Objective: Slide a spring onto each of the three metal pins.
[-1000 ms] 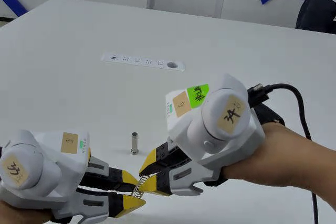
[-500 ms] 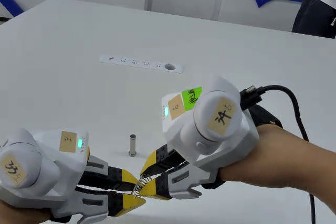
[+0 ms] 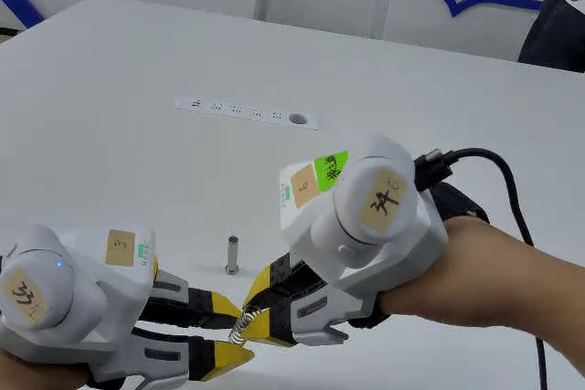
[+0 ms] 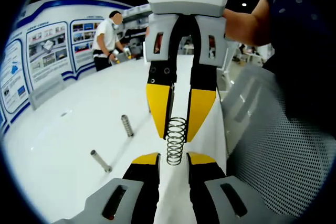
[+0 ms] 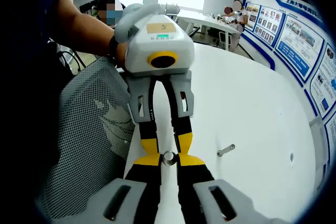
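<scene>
A small steel spring [image 3: 242, 328] hangs between the two grippers low in the head view, above the table. My left gripper [image 4: 174, 159] is shut on its near end [image 4: 175, 142]. My right gripper [image 5: 169, 159] meets it tip to tip and is shut on the other end, which looks like a small metal ring [image 5: 168, 157]. In the head view the left gripper [image 3: 230, 333] comes from the bottom left and the right gripper [image 3: 250, 315] from the right. One metal pin [image 3: 232, 255] stands just beyond the tips. Two pins [image 4: 126, 125] [image 4: 100, 161] stand on the table left of the jaws.
A white power strip [image 3: 249, 110] lies farther back on the white table [image 3: 110, 134]. A black cable [image 3: 507, 189] trails from my right gripper. A mesh chair back [image 5: 89, 129] is close beside the table edge. People stand in the background.
The spring stays between the two grippers' tips. Both grippers have shifted only slightly; the head camera has moved a little.
</scene>
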`<act>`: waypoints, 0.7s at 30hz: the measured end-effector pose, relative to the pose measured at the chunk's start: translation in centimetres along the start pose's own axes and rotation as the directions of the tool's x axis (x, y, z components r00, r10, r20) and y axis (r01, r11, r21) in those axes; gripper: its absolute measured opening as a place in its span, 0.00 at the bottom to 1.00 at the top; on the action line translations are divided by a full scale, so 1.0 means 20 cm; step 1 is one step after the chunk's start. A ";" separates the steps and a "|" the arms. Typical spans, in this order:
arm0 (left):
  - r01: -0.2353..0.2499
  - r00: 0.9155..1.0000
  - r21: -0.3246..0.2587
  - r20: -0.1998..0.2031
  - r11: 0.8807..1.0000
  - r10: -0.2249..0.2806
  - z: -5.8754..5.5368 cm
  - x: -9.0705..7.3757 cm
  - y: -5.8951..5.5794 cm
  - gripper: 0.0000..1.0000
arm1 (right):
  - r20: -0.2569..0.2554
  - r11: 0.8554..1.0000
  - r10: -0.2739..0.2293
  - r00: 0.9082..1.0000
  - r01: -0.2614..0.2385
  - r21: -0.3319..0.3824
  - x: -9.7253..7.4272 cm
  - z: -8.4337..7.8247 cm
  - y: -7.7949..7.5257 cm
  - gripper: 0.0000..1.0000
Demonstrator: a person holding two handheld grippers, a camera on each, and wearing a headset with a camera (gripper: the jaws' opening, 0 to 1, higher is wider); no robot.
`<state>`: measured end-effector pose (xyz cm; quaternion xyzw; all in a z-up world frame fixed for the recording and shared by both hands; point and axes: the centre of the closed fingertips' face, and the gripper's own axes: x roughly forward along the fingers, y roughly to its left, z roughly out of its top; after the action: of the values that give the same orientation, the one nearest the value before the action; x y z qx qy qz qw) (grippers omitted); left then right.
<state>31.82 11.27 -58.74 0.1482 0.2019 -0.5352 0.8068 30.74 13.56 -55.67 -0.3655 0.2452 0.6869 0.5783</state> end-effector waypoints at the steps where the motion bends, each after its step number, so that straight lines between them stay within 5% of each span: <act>1: -0.003 1.000 -0.003 0.000 1.000 0.003 0.00 0.00 0.00 0.22 | -0.002 1.000 0.000 1.000 0.000 -0.001 0.00 0.00 0.00 0.12; 10: -0.055 0.998 -0.062 0.007 0.997 0.055 -0.04 -0.06 0.07 0.32 | -0.021 1.000 -0.020 1.000 0.020 -0.011 -0.04 -0.01 -0.09 0.12; 21: -0.128 0.991 -0.142 0.022 0.982 0.132 -0.09 -0.12 0.13 0.46 | -0.029 0.997 -0.080 0.996 0.080 -0.006 -0.11 0.04 -0.31 0.12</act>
<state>33.10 15.01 -58.98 0.0956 0.2161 -0.4681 0.8515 36.67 14.10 -53.06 -0.3866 0.2371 0.6583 0.6008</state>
